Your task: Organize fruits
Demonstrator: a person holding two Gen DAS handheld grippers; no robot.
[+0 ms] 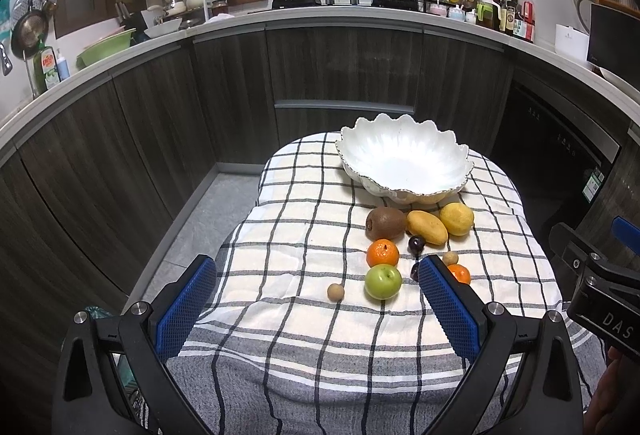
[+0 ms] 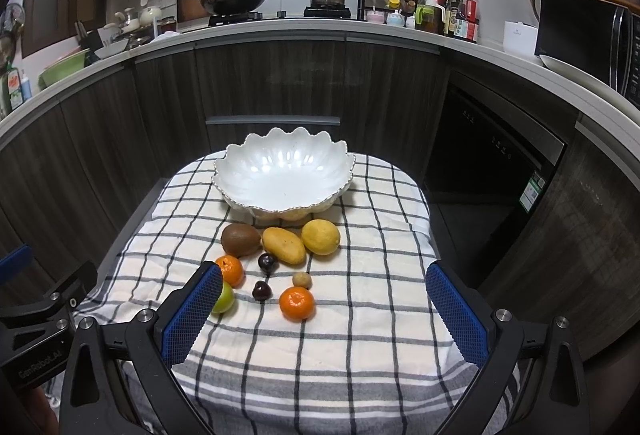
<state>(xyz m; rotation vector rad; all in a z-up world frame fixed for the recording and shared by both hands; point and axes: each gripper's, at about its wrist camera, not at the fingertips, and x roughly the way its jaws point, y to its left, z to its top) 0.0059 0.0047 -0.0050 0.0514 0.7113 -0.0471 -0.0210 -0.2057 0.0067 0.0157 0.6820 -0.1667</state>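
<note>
A white scalloped bowl [image 1: 404, 159] [image 2: 285, 173] stands empty at the far end of the checked cloth. In front of it lie a kiwi [image 1: 385, 223] [image 2: 241, 239], a mango [image 1: 427, 227] [image 2: 284, 245] and a lemon [image 1: 457, 219] [image 2: 320, 237]. Nearer are two tangerines [image 1: 383, 253] [image 2: 297, 303], a green apple [image 1: 382, 281] [image 2: 222, 299], two dark cherries [image 2: 267, 261] and two small brown longans [image 1: 335, 291] [image 2: 301, 279]. My left gripper [image 1: 316, 279] is open above the cloth, holding nothing. My right gripper [image 2: 324, 289] is open too, also holding nothing.
The small table under the checked cloth [image 1: 304, 315] [image 2: 360, 335] drops off on all sides to the grey floor [image 1: 200, 211]. Dark cabinets and a cluttered worktop [image 1: 344, 15] curve around behind. The right gripper's body [image 1: 600, 287] shows at the right edge of the left wrist view.
</note>
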